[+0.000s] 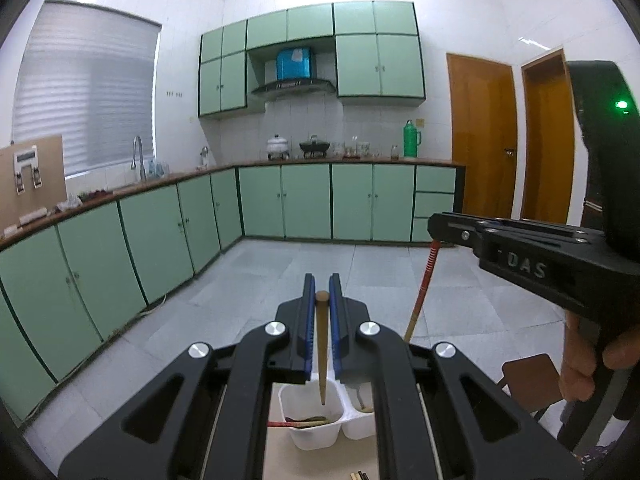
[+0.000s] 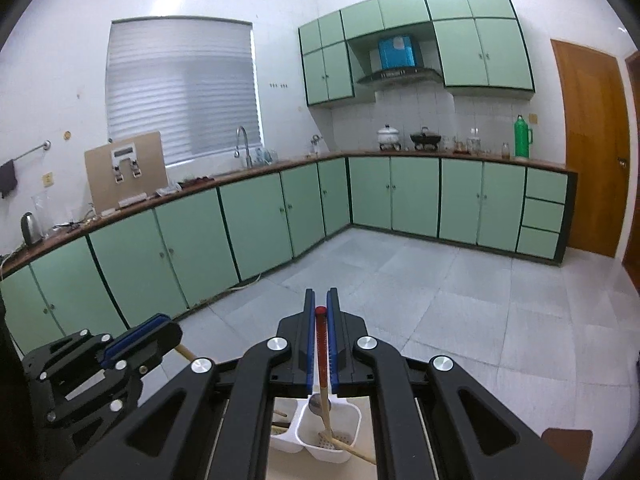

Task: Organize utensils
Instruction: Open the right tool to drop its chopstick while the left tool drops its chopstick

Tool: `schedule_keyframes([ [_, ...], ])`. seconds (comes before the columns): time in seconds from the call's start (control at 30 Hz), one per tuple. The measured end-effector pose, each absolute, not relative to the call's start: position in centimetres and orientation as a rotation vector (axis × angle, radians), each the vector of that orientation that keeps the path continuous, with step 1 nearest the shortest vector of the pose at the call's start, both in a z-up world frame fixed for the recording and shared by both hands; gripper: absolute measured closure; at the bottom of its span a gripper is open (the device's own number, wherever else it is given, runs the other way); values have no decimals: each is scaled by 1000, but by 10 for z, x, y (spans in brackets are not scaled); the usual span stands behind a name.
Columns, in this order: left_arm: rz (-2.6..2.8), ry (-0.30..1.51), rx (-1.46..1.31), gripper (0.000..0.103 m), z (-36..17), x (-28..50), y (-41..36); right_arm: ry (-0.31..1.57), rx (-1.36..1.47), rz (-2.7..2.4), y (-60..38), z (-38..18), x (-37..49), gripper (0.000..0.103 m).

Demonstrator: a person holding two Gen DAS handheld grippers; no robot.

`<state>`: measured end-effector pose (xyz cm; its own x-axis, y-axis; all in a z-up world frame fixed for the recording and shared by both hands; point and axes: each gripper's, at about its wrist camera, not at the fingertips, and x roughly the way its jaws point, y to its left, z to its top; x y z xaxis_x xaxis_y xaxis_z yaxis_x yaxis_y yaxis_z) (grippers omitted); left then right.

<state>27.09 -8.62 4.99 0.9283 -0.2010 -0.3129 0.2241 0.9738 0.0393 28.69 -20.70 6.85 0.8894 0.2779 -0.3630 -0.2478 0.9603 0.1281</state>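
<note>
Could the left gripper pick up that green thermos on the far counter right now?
Probably not. The left gripper is shut on a brown chopstick above the white utensil holder, and the green thermos stands on the counter across the tiled floor, seemingly far beyond reach unless the person walks over.

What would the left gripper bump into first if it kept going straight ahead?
Probably nothing close: the left gripper, clamping a brown wooden stick, faces open grey tiled floor, then far-off pale green cupboards. Depth is unclear.

Matt black plastic left gripper (image 1: 322, 288) with blue ribbed pads clamps a smooth wooden stick (image 1: 321, 344); lower centre, glossy white plastic bin (image 1: 310, 436); right gripper (image 2: 321, 306) clamps a red-lacquered wooden handle (image 2: 321, 344).
</note>
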Motion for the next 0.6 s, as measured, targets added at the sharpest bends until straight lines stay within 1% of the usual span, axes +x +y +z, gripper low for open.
schedule_keyframes([
  [0.27,-227,429,55,95,10,296,-68,496,73,273,-213,32,302,97],
  [0.4,-217,440,57,94,7,295,-59,511,86,250,-225,27,300,94],
  [0.47,-219,435,46,92,9,290,-55,507,101,243,-235,28,295,87],
  [0.5,-218,428,44,88,10,285,-54,501,107,241,-239,29,290,84],
  [0.53,-219,416,41,80,12,277,-52,495,113,236,-244,30,284,77],
  [0.57,-217,407,39,75,13,271,-50,490,119,233,-248,30,280,70],
  [0.6,-211,400,38,70,13,262,-48,484,128,230,-253,31,272,66],
])
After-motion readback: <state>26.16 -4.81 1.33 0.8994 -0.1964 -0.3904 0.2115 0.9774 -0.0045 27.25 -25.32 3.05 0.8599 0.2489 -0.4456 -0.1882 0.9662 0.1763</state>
